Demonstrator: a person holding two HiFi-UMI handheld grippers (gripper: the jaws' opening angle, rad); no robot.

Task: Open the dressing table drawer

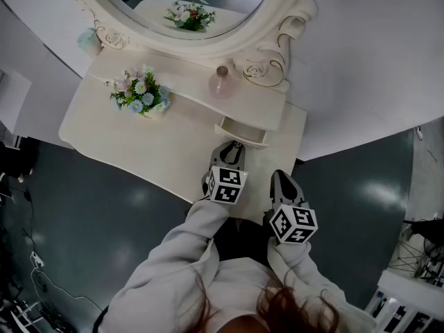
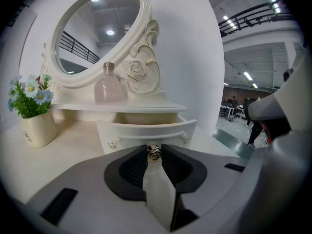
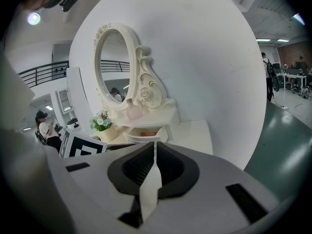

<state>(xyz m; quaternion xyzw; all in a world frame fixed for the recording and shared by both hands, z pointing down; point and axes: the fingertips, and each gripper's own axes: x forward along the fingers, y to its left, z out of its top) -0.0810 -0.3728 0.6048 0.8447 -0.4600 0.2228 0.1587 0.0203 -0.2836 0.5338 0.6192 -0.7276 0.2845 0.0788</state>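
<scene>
The left gripper (image 2: 154,151) has its two dark pads (image 2: 132,165) clenched on the small metal knob (image 2: 154,153) in the middle of the drawer front. The drawer (image 2: 146,130), directly behind the fingertips, is already out a part of its way, with its pale inside showing above the front. To do the step well, I think the pull must go straight back along the line of the drawer, without lifting or twisting, because the knob is small and could slip from the pads. On the shelf above the drawer stands a pink bottle (image 2: 109,84), and to the left of the fingers a flower pot (image 2: 38,126); a jerk could shake them. The right gripper (image 3: 155,147), its jaws together on nothing, is held to the right and behind.
</scene>
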